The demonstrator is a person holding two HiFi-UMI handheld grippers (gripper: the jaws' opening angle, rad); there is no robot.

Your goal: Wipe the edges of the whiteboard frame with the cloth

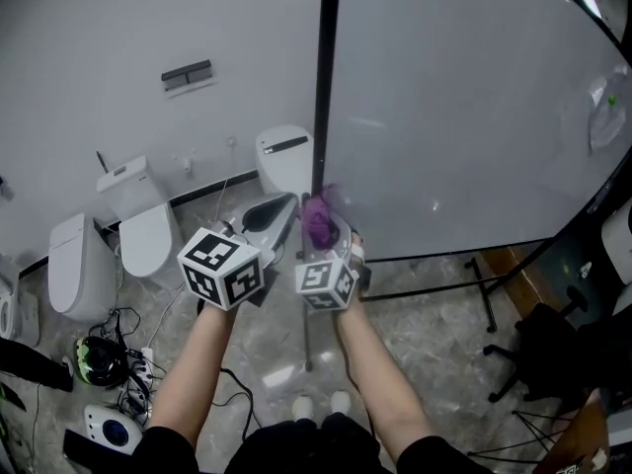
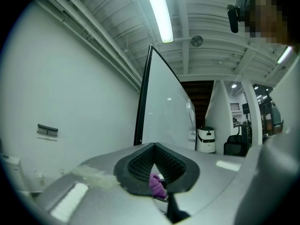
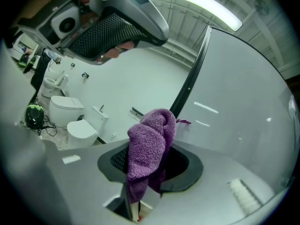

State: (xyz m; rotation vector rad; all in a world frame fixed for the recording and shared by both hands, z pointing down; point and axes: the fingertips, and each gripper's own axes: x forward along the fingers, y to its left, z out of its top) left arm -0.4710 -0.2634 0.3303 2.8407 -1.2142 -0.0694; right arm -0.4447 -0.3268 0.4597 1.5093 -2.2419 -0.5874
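The right tool (image 3: 151, 167) is squeezing a purple cloth (image 3: 149, 146). The cloth is covering most of the tool's black pads, so they are hard to see. The left tool (image 2: 156, 163) is pinching its tips together with nothing in them. A bit of purple is peeking through the gap lower down.

In the head view, the marker cubes are blocking much of both tools. Only the tip of the left tool (image 1: 276, 213) and the cloth (image 1: 317, 217) on the right tool (image 1: 321, 233) are sticking out. The cloth is sitting right at the black frame (image 1: 324, 77) on the left side of the whiteboard (image 1: 474, 117), down near its bottom corner. I cannot tell if it is touching the frame.

Only the head view is showing the person's arms and the toilets (image 1: 148, 230) on the floor to the left. The right gripper view is showing the cloth best. It is fuzzy, folded over and standing up in a lump, with one loose thread poking out toward the frame (image 3: 190, 86).
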